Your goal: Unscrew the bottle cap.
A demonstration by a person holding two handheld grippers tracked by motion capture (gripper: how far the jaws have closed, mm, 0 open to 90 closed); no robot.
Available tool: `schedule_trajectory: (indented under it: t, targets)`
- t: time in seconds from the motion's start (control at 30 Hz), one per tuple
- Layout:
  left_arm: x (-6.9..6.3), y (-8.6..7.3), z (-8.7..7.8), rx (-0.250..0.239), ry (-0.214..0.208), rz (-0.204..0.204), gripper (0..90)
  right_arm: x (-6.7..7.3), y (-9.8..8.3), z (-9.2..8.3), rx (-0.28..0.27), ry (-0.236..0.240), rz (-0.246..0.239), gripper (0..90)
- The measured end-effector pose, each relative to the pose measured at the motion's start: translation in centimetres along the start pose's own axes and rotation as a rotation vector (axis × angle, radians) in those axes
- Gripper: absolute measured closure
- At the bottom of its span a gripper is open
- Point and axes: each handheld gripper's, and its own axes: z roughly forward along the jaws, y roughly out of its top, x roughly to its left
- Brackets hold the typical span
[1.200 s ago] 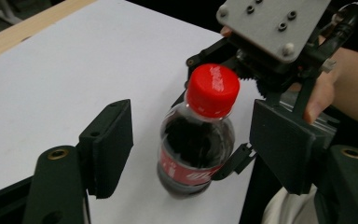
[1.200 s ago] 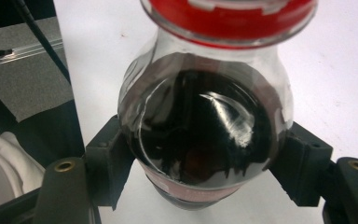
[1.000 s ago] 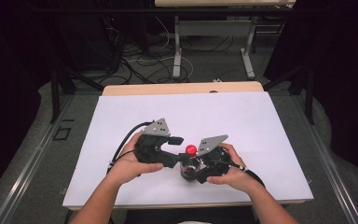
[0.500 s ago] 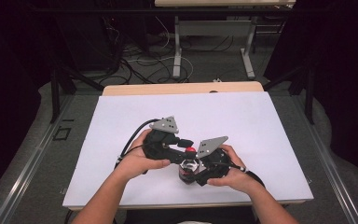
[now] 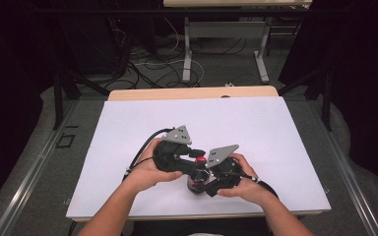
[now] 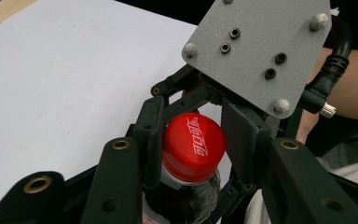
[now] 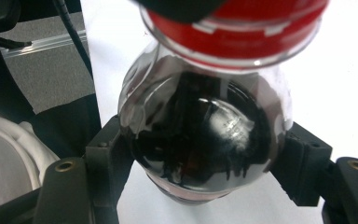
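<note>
White sheeting covers the tabletop (image 5: 275,132), which stands in a dark room with cables (image 5: 152,61) strewn over the grey floor (image 5: 44,162) behind it, at twelve o'clock in the high view. Toward six o'clock on that surface, close to the near edge, a small bottle (image 5: 196,181) of dark drink stands upright between the person's two hands.

From nine o'clock the left gripper (image 5: 193,158) reaches in, and its fingers (image 6: 151,140) have just been closing; in the left gripper view they now press on either side of the red cap (image 6: 193,142), one at nine o'clock of it and one at three o'clock. White lettering runs across the top of that cap. A grey three-cornered plate (image 6: 256,51) on the other gripper fills the one o'clock corner of this view.

From three o'clock the right gripper (image 5: 207,181) holds lower down. In the right gripper view its fingers (image 7: 109,156) clamp the rounded shoulder of the bottle (image 7: 205,135), just under the cap (image 7: 242,32) at twelve o'clock. Dark liquid shows through the clear wall. Both grippers sit touching or nearly touching each other around the bottle in the high view, with a black cable (image 5: 142,150) looping away at nine o'clock.
</note>
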Motion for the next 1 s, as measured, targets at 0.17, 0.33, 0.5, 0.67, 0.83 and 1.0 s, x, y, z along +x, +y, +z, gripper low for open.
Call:
schedule_trajectory:
  t: [0.17, 0.33, 0.5, 0.67, 0.83, 1.0]
  targets:
    - [-0.8, 0.0, 0.0, -0.037, 0.08, -0.046, 61.3, 0.0, 0.1, -0.1, -0.013, -0.008, 0.015, 29.7]
    - [-1.5, 0.3, 0.2, -0.037, 0.171, -0.098, 61.5, 0.2, 0.3, 0.0, -0.018, -0.06, 0.064, 29.7]
    - [-2.2, 0.4, 0.6, -0.035, 0.288, -0.182, 61.8, 0.7, 0.6, 0.2, 0.006, -0.161, 0.122, 29.7]
    - [-2.1, 0.3, 0.6, -0.046, 0.307, -0.227, 61.5, 0.9, 0.7, 0.3, 0.019, -0.195, 0.148, 29.6]
    - [-1.8, 0.2, 0.5, -0.037, 0.276, -0.199, 54.2, 0.7, 0.6, 0.3, 0.016, -0.147, 0.15, 29.6]
    - [-0.5, -0.3, -1.2, -0.071, 0.144, -0.132, 42.0, 0.5, 0.6, -0.2, 0.001, -0.09, 0.095, 29.6]
